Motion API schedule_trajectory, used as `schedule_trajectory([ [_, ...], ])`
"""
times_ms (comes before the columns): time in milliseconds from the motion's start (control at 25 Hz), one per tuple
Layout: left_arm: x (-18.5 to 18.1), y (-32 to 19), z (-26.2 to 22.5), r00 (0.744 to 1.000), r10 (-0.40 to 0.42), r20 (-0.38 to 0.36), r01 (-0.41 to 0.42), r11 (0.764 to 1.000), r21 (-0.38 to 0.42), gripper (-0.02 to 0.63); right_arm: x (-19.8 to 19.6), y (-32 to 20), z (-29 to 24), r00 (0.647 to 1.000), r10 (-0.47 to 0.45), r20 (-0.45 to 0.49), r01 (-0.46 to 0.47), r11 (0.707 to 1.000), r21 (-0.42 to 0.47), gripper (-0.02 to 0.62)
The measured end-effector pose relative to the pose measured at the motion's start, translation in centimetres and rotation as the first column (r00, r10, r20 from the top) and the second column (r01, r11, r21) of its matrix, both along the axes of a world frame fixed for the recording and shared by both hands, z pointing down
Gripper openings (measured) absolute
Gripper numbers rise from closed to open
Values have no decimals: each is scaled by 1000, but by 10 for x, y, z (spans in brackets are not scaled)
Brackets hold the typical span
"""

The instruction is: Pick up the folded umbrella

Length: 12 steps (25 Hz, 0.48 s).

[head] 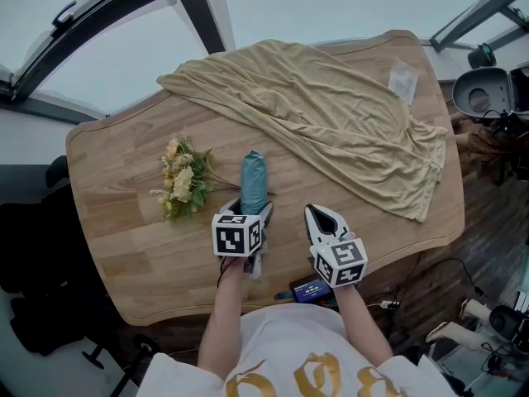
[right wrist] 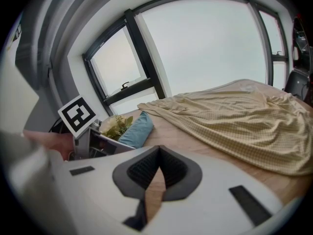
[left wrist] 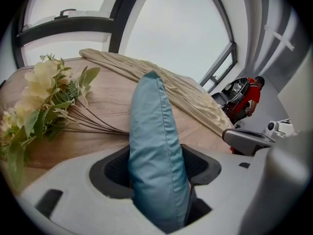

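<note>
The left gripper [head: 252,215] has its jaws tight on the blue-green folded cloth umbrella [head: 254,179], near the six o'clock side of the wooden tabletop [head: 124,246]. At its three o'clock, the right gripper [head: 321,216] has its jaws pressed together on nothing.

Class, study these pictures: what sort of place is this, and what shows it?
Probably an indoor workroom or lab: a wooden table beside large dark-framed windows, with grey equipment close by.

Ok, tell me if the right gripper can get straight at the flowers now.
Probably not directly: the left gripper, shut on the folded umbrella, sits between the right gripper and the flowers. It would have to go round or over them.
</note>
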<state>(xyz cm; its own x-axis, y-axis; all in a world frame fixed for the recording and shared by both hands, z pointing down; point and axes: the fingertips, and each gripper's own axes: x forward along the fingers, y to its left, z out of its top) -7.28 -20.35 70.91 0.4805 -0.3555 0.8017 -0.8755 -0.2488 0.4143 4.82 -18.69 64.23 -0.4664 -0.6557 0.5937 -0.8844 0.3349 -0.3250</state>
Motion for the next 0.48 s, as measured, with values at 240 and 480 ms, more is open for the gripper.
schedule_trajectory([
  [240,0,0,-4,1000,0,-6,0,1000,29,304,4,-1,-7,1000,13,2,-13,1000,15,11],
  [480,3,6,-10,1000,2,-13,-1,999,53,302,8,-2,-14,1000,13,3,-13,999,29,11],
])
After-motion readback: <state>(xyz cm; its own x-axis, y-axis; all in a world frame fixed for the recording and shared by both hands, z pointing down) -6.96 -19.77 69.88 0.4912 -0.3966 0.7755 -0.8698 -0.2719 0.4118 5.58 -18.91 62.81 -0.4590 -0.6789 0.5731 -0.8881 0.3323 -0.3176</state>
